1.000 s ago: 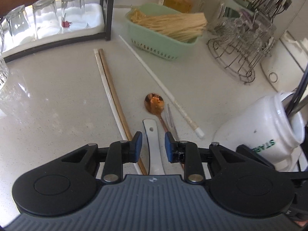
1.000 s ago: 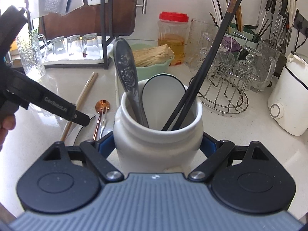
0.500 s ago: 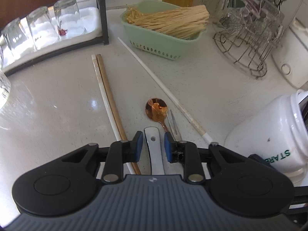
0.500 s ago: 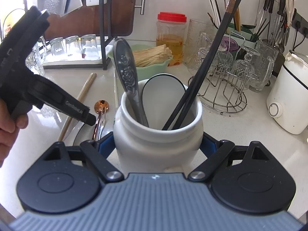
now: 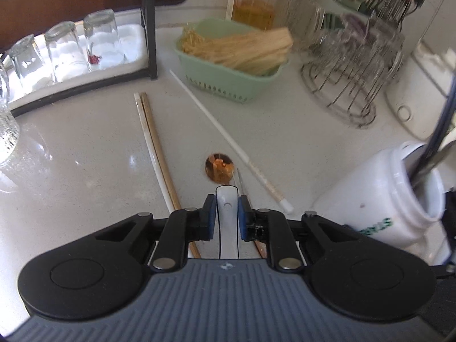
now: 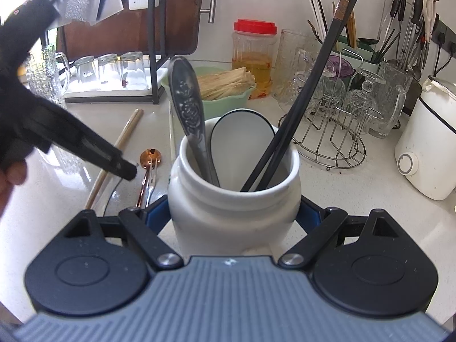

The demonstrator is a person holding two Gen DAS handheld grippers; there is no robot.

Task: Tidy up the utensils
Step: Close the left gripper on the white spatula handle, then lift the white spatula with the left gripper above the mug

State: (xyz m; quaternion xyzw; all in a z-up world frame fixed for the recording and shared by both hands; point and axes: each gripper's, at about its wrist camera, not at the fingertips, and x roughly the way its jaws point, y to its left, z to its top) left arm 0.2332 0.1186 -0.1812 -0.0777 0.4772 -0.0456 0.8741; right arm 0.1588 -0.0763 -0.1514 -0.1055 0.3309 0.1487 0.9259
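Now left tongs [image 5: 227, 216] pinching white spoon handle [image 5: 227, 222]; right tongs [image 6: 231, 213] clasping jar [image 6: 233, 208]

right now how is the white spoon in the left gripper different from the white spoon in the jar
The white spoon in the left gripper lies flat, handle end between the pads, its bowl hidden. The white spoon in the jar stands upright, bowl up, in the white jar, ungripped; the right gripper clamps only the jar. Both are white with a dark rim line.
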